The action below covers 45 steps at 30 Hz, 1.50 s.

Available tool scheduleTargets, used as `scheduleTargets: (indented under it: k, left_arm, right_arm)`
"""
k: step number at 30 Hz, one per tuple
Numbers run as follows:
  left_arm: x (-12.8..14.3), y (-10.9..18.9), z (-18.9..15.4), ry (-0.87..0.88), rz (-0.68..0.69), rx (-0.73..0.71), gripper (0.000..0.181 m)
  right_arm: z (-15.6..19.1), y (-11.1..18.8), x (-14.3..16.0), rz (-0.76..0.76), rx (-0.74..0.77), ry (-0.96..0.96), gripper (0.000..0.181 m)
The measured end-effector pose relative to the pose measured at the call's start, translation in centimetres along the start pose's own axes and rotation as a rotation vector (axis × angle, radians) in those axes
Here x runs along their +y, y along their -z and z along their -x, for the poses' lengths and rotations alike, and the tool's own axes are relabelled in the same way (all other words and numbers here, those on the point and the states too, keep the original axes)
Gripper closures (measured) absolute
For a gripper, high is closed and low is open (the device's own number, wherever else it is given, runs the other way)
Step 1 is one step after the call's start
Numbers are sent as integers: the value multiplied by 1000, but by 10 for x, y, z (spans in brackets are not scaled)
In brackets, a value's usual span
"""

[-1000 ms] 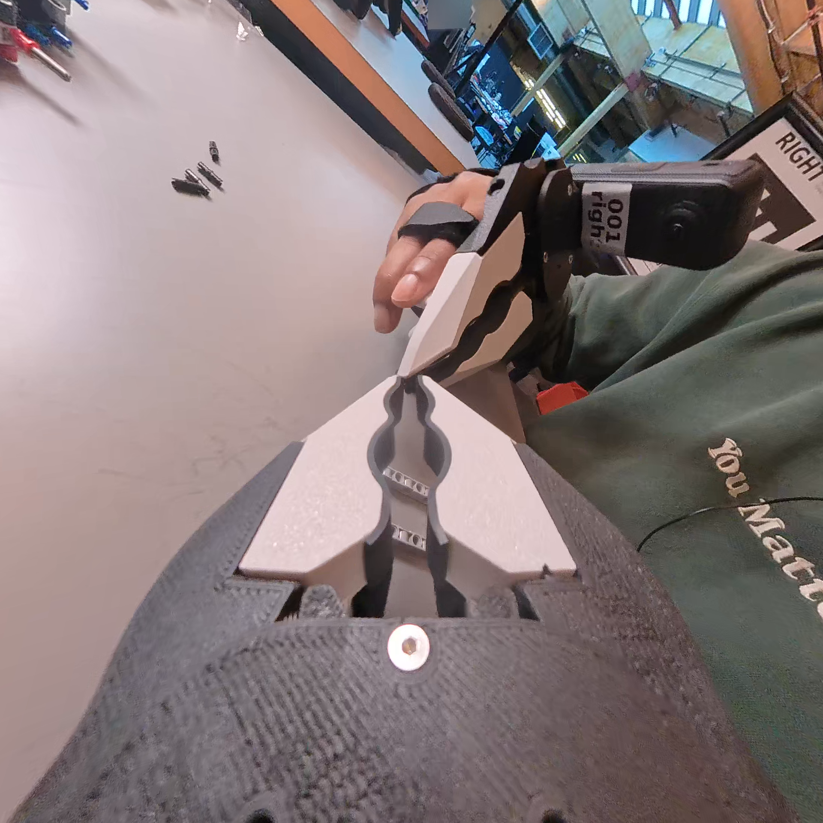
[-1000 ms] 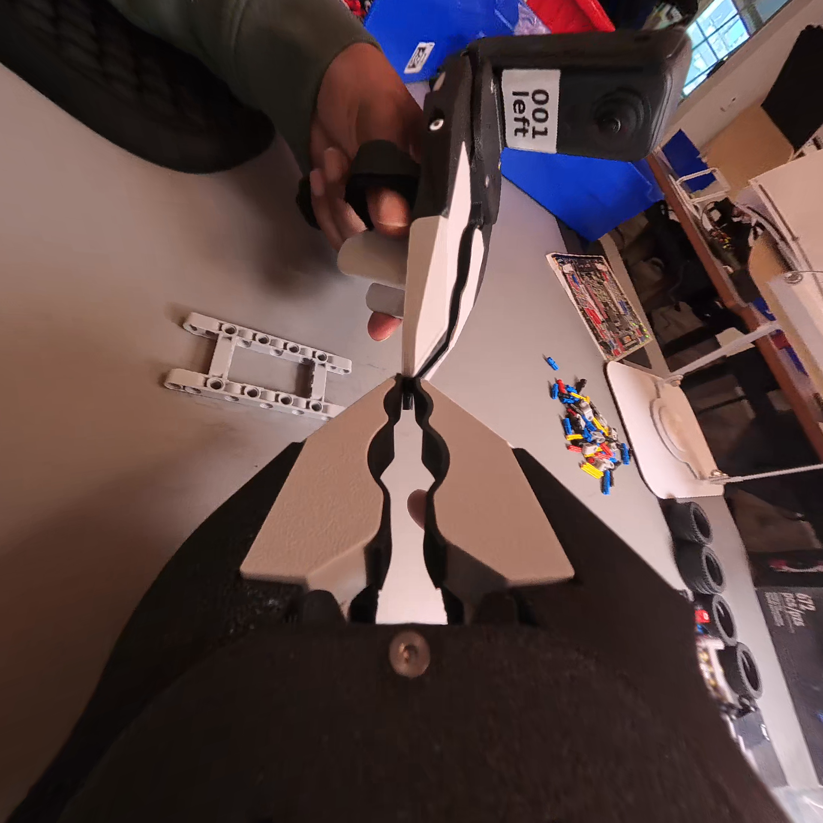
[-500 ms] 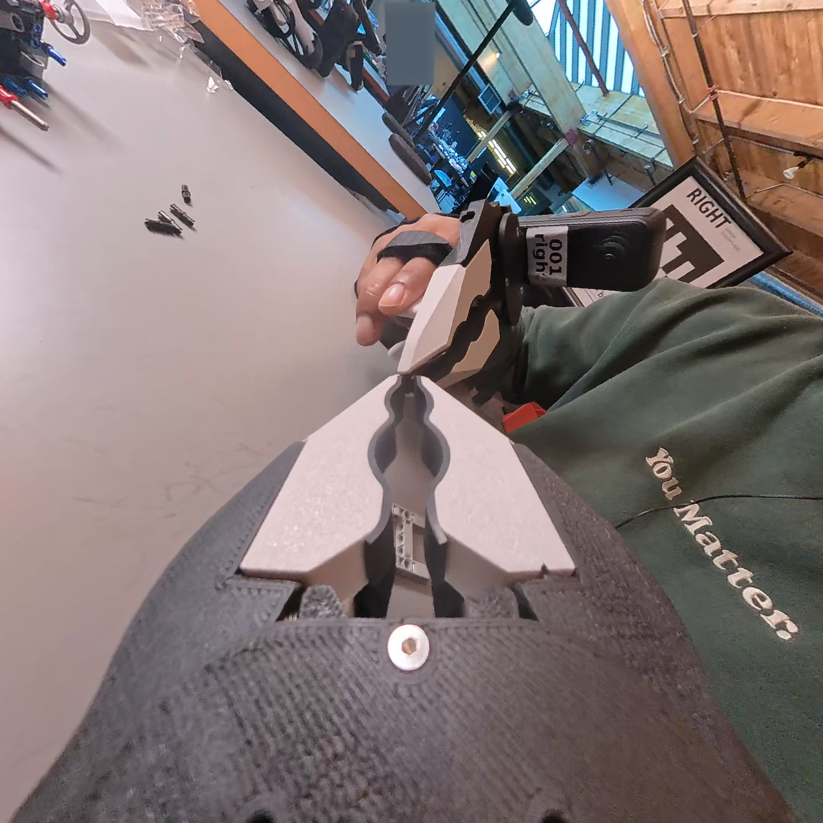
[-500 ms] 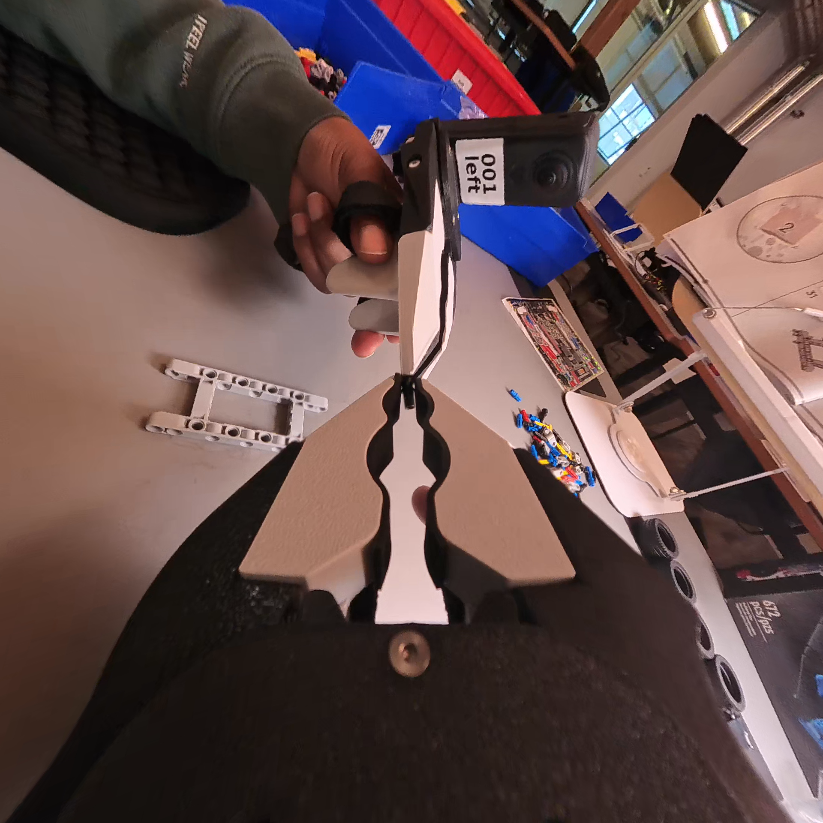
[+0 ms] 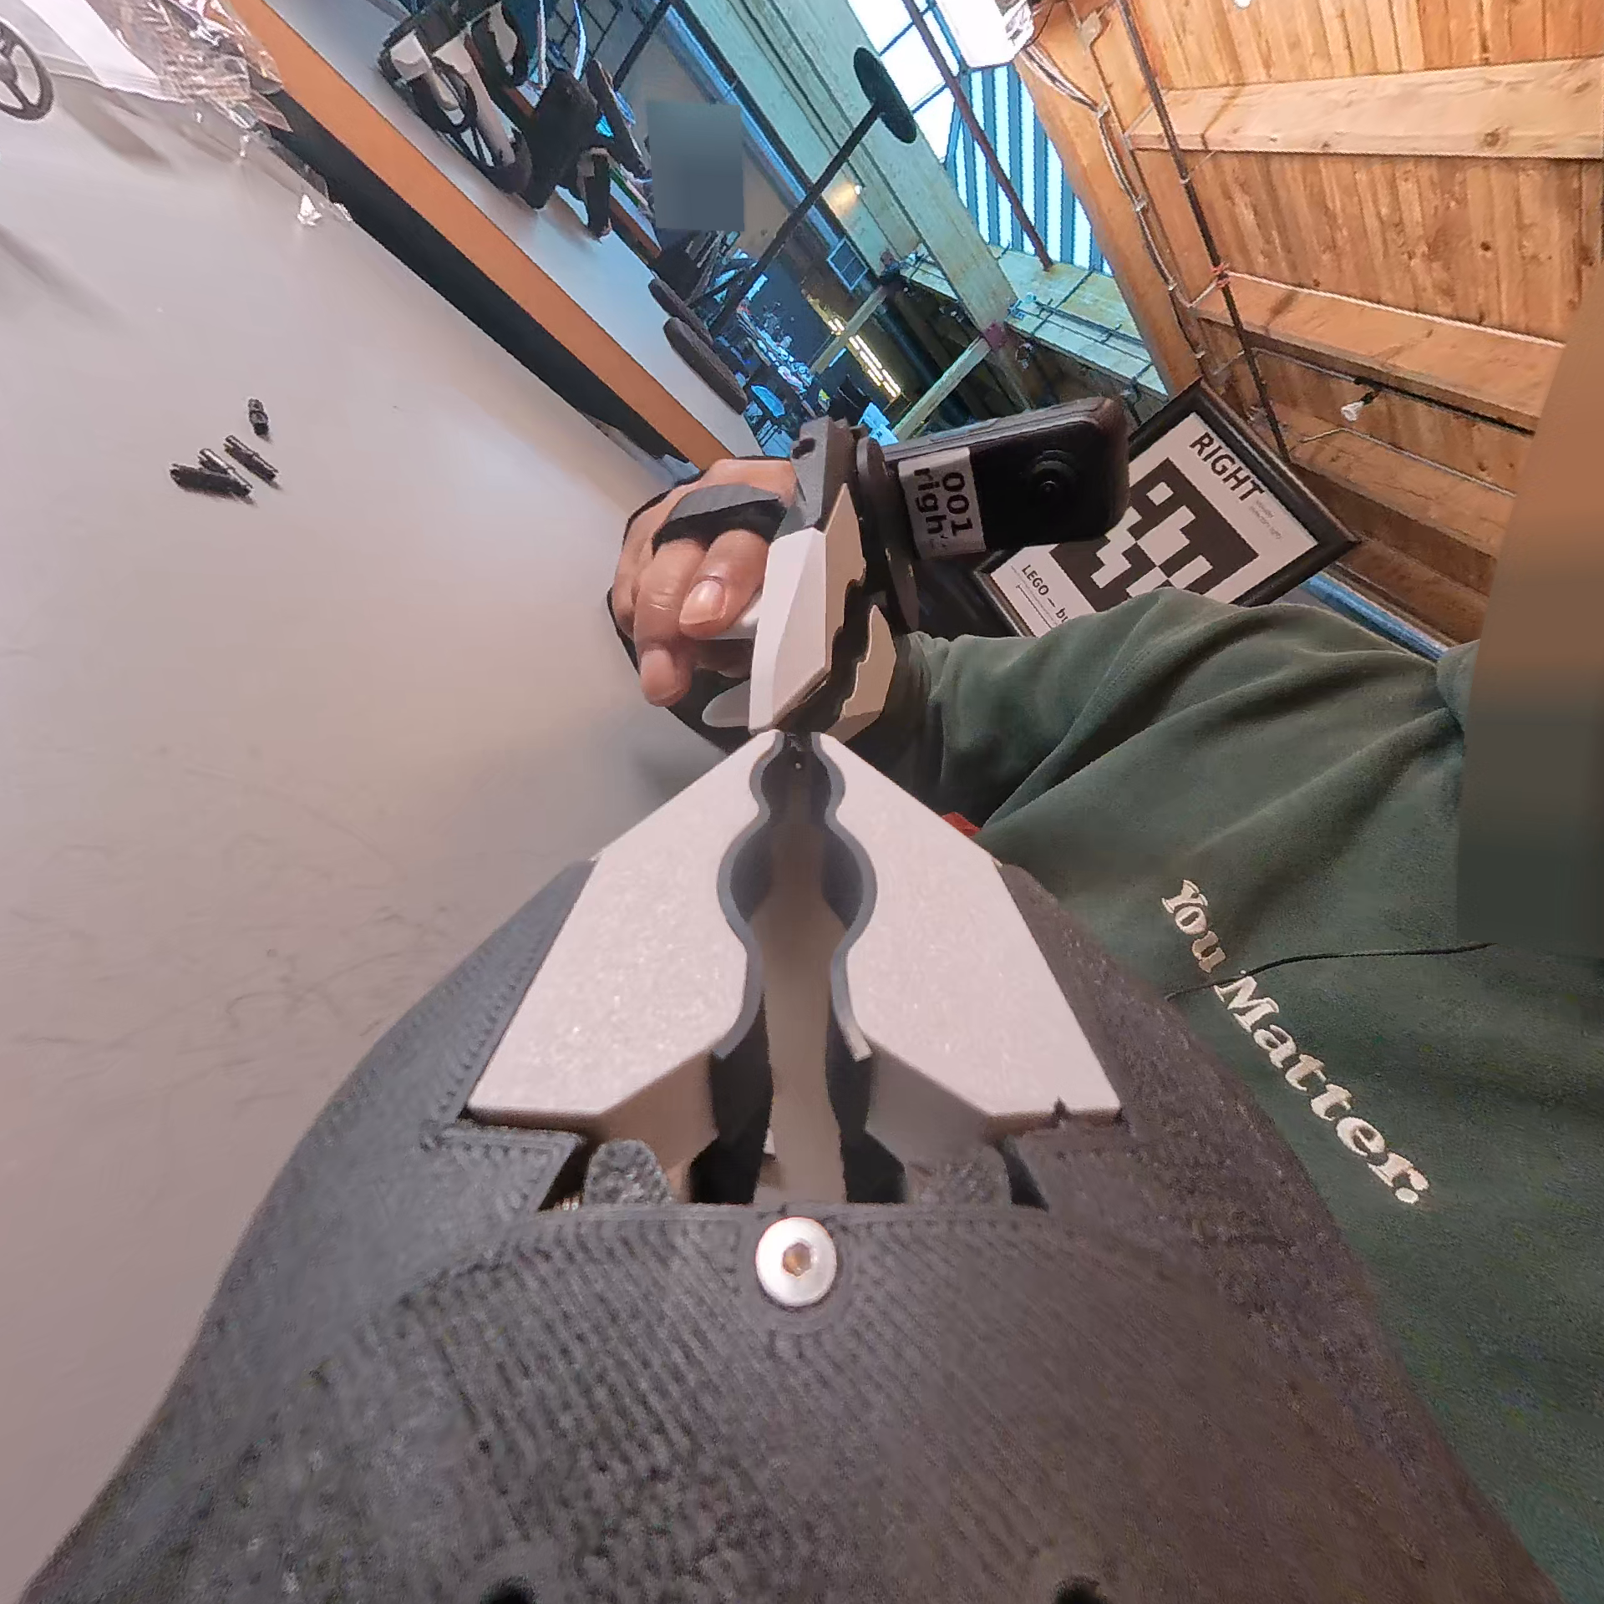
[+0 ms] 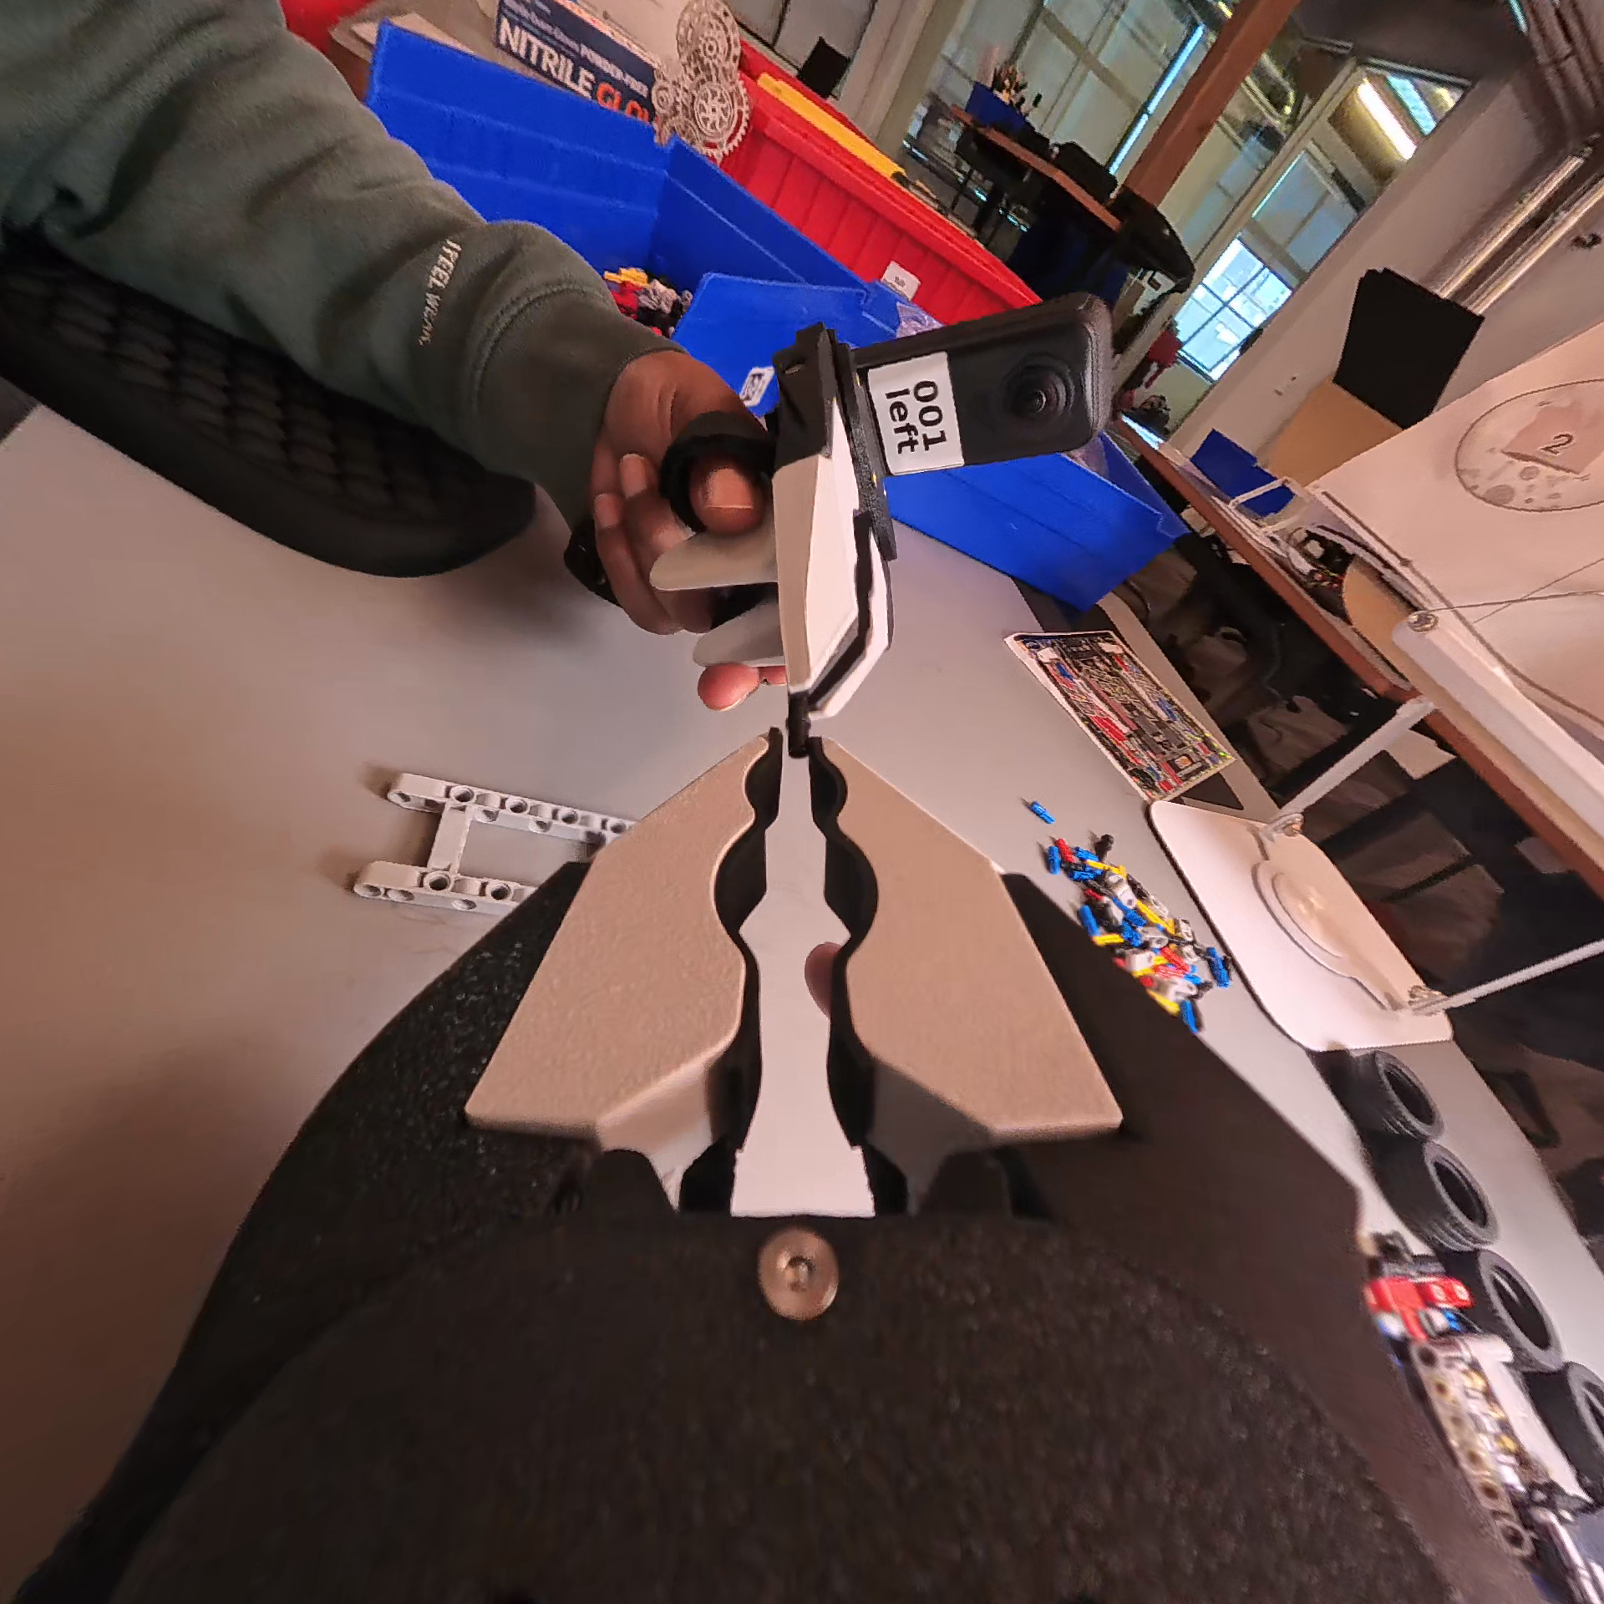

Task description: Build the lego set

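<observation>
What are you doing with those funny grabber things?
A person holds a hand-held gripper in each hand, tips meeting in the air above a grey table. A tiny black lego pin sits between the tips of the left hand-held gripper and the right hand-held gripper; both look shut on it, as if passing it over. A grey lego frame lies flat on the table, and a pile of small coloured pieces waits nearby.

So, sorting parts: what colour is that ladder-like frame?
Light grey frame, clearest in the right wrist view.

Wrist cameras facing each other, tip-to-tip — close, sharing grey table (image 6: 217, 694) — both tilted.
</observation>
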<state>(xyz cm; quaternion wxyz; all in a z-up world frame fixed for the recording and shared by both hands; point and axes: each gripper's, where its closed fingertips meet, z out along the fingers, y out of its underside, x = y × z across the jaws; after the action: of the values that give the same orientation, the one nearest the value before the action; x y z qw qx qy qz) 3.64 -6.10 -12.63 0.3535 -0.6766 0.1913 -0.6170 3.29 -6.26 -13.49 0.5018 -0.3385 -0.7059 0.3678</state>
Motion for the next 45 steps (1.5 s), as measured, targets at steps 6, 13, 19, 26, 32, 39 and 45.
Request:
scheduleTargets:
  k: [6,13,19,26,32,39,45]
  left_arm:
    - [-1,-1,-8,-11,-6,45,181]
    - [-6,2,-14,-40,-32,71,181]
    - [-5,1,-17,-64,-29,77,181]
    - [-6,1,-19,-71,-35,86,181]
    - [-5,0,-20,-80,-30,87,180]
    - [-10,3,-22,-85,-56,98,180]
    - [-11,4,-26,-88,-70,118,180]
  right_arm:
    - [1,4,-8,-68,-55,-107,179]
    - [0,9,-13,-129,-105,-227,181]
    - [-2,10,-16,-149,-107,-260,181]
    - [0,9,-17,-151,-119,-271,172]
    - [4,7,-16,-143,-133,-276,181]
    - [-1,9,-17,-164,-124,-307,174]
    - [-3,8,-19,-170,-104,-294,167]
